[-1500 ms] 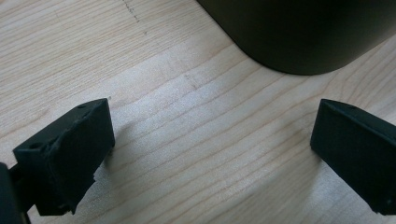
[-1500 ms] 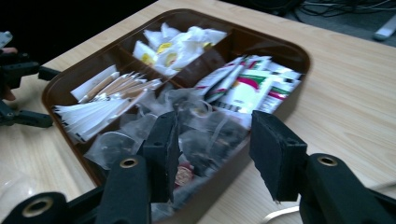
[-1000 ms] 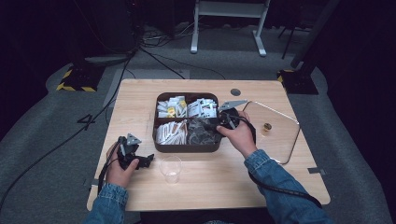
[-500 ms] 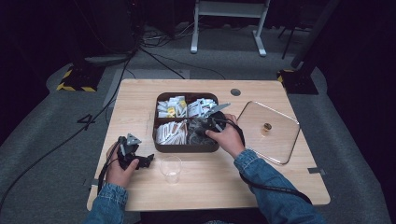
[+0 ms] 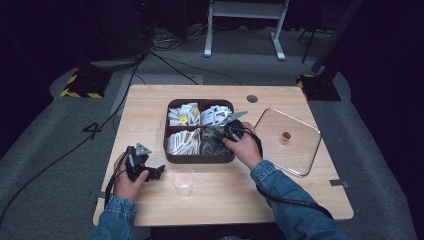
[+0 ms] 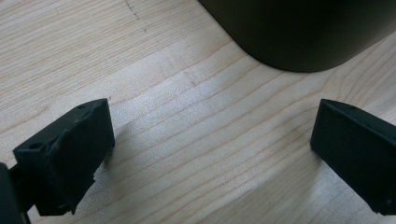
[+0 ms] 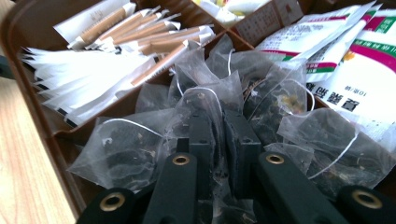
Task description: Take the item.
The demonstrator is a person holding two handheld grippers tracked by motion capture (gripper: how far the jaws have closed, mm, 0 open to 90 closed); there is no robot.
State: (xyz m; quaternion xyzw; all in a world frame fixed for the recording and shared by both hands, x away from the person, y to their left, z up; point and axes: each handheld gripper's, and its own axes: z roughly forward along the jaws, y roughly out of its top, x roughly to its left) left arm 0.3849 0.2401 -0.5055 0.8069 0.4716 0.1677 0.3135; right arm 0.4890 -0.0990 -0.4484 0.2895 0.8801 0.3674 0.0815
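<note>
Black jaws of the left gripper (image 5: 145, 167) stand wide apart over bare wood, near the clear cup (image 5: 183, 181). The right gripper (image 7: 217, 135) has just pinched shut on one tea bag (image 7: 205, 105) in the box's near right part; lift slowly so the others stay behind.

This looks like a recording studio or lab set up for filming tabletop work, not a home. A lone pale wooden table (image 5: 150, 107) stands on grey carpet (image 5: 55, 130) with darkness all round it. Black cables (image 5: 170, 62) trail over the floor beyond the table, a yellow-and-black hazard-striped base (image 5: 80, 90) sits at its far left corner, and the white legs of a stand (image 5: 240, 30) rise behind. A grommet hole (image 5: 252, 99) in the tabletop marks it as a desk.
</note>
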